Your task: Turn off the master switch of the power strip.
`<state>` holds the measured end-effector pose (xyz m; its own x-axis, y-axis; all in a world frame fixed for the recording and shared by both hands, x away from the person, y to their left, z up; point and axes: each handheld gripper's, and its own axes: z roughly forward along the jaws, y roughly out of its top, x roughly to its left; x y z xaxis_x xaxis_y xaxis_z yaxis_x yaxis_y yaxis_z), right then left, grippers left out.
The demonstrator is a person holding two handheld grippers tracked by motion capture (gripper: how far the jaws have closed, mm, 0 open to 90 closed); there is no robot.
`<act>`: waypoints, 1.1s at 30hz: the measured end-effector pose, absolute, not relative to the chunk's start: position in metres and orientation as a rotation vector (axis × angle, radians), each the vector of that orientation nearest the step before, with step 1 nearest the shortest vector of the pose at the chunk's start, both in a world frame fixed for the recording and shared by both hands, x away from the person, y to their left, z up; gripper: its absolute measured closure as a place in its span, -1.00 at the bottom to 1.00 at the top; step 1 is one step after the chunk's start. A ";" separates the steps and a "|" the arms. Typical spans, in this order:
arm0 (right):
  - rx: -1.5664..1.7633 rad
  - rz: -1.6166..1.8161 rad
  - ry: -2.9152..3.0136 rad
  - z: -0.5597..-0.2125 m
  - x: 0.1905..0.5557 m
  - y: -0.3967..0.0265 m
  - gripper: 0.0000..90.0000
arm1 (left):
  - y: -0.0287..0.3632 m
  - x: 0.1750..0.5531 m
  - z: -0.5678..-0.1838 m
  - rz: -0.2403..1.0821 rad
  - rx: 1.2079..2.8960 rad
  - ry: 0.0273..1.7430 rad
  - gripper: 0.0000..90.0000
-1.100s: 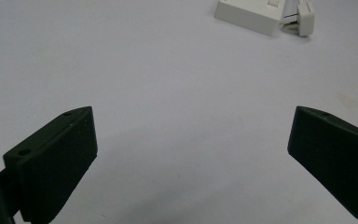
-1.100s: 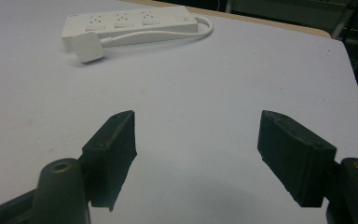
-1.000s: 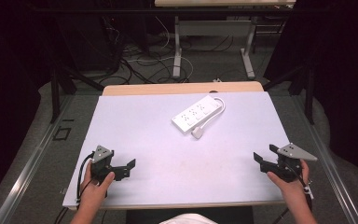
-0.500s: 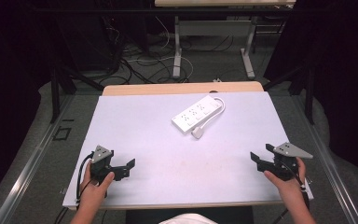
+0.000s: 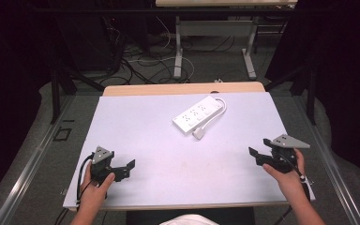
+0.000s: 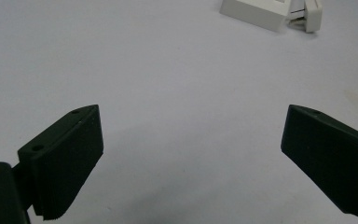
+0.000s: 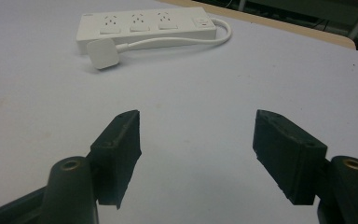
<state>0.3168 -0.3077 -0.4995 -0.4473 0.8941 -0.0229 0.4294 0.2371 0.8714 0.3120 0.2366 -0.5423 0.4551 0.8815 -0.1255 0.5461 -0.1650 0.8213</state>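
A white power strip lies slantwise at the far middle of the pale table, its cord looped back and its white plug lying beside its near end. My left gripper rests open near the front left edge, with nothing between its jaws; the strip is far ahead. My right gripper hovers at the front right, pointing toward the strip and plug. It is open; its jaws have just been closing a little on nothing.
A wooden strip edges the table's far side. Beyond it are loose floor cables and the metal legs of another table. A floor rail runs along the left.
The right hand and gripper have moved slightly up and inward from the table's right edge. The left gripper and the power strip have stayed put.
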 end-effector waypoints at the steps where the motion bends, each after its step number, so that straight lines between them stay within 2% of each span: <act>1: 1.210 1.135 1.984 -0.498 0.318 -0.307 -0.30 | 0.237 0.312 -0.542 0.490 1.843 1.209 -0.88; 33: 1.014 1.039 2.137 -0.454 0.357 -0.275 -0.25 | 0.238 0.312 -0.543 0.488 1.842 1.215 -0.87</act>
<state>0.3572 -0.2749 -0.4545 -0.5638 0.8129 -0.1460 0.3872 0.4163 0.8226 0.3124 0.2379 -0.5435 0.4508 0.8835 -0.1271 0.5503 -0.1630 0.8189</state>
